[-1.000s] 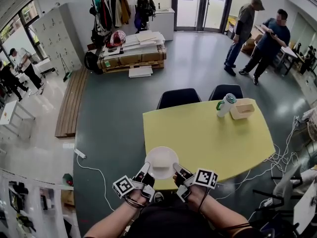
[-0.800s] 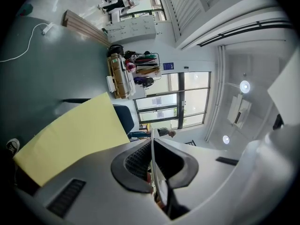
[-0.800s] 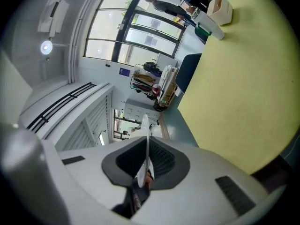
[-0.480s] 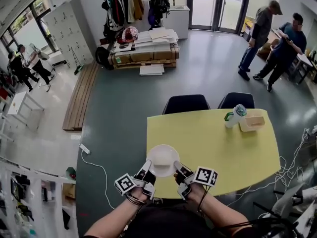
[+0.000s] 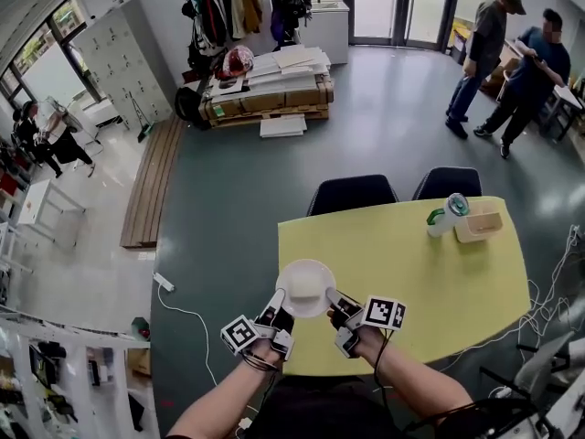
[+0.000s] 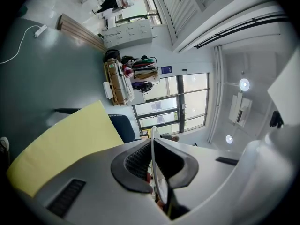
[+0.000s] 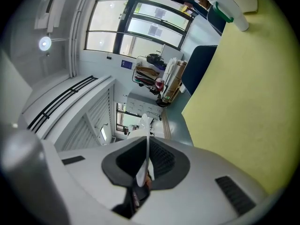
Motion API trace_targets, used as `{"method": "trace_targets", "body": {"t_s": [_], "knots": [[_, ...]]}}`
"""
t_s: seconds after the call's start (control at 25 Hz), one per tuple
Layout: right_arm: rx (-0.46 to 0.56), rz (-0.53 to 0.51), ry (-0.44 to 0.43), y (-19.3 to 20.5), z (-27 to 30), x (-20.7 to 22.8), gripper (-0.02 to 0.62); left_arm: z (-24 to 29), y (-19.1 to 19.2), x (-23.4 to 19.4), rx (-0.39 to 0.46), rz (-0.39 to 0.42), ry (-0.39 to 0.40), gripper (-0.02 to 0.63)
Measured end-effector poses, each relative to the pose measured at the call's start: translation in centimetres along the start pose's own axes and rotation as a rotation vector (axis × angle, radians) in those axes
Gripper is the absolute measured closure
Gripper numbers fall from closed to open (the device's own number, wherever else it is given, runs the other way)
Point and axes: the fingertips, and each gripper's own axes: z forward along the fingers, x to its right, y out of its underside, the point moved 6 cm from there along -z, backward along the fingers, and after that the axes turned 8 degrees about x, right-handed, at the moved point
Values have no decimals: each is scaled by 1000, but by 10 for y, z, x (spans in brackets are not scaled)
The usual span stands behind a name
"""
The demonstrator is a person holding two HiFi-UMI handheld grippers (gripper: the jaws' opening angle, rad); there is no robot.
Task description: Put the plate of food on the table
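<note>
A white plate [image 5: 306, 288] carries a pale lump of food in its middle. I hold it from both sides above the near left corner of the yellow table [image 5: 411, 273]. My left gripper [image 5: 278, 304] is shut on the plate's left rim, and my right gripper [image 5: 336, 303] on its right rim. In the left gripper view the rim [image 6: 153, 134] shows edge-on, pinched between the ribbed pads of the left gripper [image 6: 152, 147]. The right gripper view shows the same: the thin rim [image 7: 143, 122] sits clamped in the right gripper [image 7: 147, 147]. The yellow tabletop [image 7: 243, 93] spreads out beyond it.
A white bottle with a green lid [image 5: 445, 215] and a tan box [image 5: 482, 224] stand at the table's far right. Two dark chairs [image 5: 352, 193] sit behind the table. Two people [image 5: 484, 35] stand at the back right. A pallet of boards [image 5: 265, 85] lies farther back, and a cable [image 5: 183, 314] crosses the floor.
Both grippers and the plate have moved forward together, from the table's near edge to farther over its corner. The grip on the rim is unchanged.
</note>
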Motion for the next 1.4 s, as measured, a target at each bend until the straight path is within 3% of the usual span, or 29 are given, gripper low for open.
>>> {"method": "trace_targets", "body": {"t_s": [0.2, 0.52, 0.84, 1.16, 1.4], "knots": [[36, 2, 2, -9, 31, 29, 571, 30, -17, -31, -29, 26, -5, 586], [63, -54, 3, -36, 82, 90, 570, 84, -23, -97, -25, -24, 6, 586], [73, -85, 16, -45, 122, 146, 569, 119, -32, -169, -39, -5, -46, 584], [105, -81, 46, -55, 142, 195, 569, 154, -25, -204, -42, -47, -69, 583], [115, -59, 88, -57, 149, 227, 568, 165, -22, -229, -59, 17, -131, 583]]}}
